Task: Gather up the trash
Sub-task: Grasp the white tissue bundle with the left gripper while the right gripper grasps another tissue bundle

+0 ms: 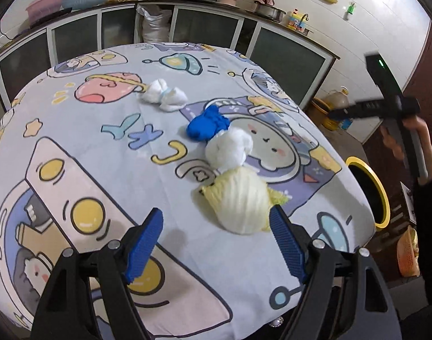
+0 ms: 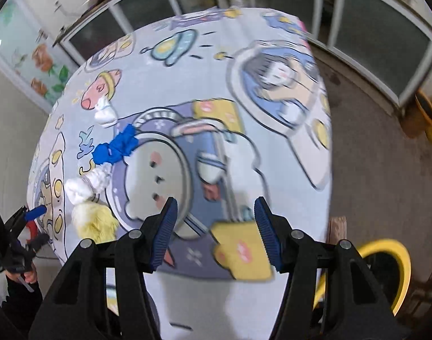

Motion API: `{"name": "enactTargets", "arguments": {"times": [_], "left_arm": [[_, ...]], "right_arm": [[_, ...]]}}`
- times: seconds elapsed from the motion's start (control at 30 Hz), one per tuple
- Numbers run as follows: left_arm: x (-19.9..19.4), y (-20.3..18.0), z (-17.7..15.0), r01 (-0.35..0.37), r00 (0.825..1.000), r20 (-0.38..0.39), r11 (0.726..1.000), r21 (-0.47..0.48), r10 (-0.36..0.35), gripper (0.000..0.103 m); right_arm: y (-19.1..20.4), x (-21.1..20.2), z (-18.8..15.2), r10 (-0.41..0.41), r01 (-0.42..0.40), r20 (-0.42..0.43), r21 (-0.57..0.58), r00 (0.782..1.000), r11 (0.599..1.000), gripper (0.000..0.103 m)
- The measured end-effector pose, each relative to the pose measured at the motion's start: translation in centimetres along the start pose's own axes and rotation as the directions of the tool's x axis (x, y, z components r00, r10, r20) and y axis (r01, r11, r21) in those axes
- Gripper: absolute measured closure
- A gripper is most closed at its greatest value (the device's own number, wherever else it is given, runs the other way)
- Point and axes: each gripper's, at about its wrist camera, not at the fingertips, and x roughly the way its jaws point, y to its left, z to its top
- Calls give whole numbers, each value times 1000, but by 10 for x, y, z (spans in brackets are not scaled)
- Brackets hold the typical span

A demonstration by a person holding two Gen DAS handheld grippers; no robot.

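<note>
Four crumpled wads lie in a row on the cartoon-print tablecloth [image 1: 88, 147]: a pale yellow wad [image 1: 240, 201], a white wad [image 1: 230, 148], a blue wad [image 1: 206, 124] and a far white wad [image 1: 163, 96]. My left gripper [image 1: 216, 223] is open, low over the cloth, with the yellow wad just ahead between its fingertips. My right gripper [image 2: 214, 212] is open and empty, held above the table's right part. The wads sit to its left: yellow wad [image 2: 94, 222], white wad [image 2: 87, 185], blue wad [image 2: 115, 147], far white wad [image 2: 105, 113]. A yellow-rimmed bin [image 1: 370, 189] stands on the floor at the table's right edge and also shows in the right wrist view [image 2: 385, 272].
Kitchen cabinets with glass doors [image 1: 204, 27] run behind the table, their counter holding bowls, a microwave and flasks. A sack [image 1: 155, 27] leans at the back. An orange basket [image 1: 408, 252] and jugs [image 1: 336, 104] stand on the floor at right. The right gripper's body [image 1: 385, 102] shows above the bin.
</note>
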Motion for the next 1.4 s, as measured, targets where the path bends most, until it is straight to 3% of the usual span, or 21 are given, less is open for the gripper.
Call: {"name": "enactTargets", "arguments": {"times": [0.23,0.53,0.7,0.83,0.97,1.17,1.4], "left_arm": [[10,-2,2,16,1000,16,1000,18,-16,29],[17,-21,36,24,999,29,991,135,-29,29],[27,-20,45,39,998,35,991,129,-44,29],[38,-23,51,56,998,24,993,101,-58,29],[49,-32,58,44,999,14,991,126,-46,29],[66,-25,67,57,998,-14,995,79,-56,29],[86,-16,71,72,997,-39,997,36,-71,29]], "right_arm": [[61,27,32,16,-21,-36,-120,999,993,49],[94,59,58,81,-96,-126,-120,989,988,49],[124,76,86,189,-219,-192,-153,963,964,49],[156,97,110,206,-251,-230,-189,951,949,49],[182,118,123,167,-231,-261,-240,951,943,49],[200,140,134,116,-202,-293,-285,949,937,43],[208,166,143,62,-161,-307,-310,950,937,42]]}}
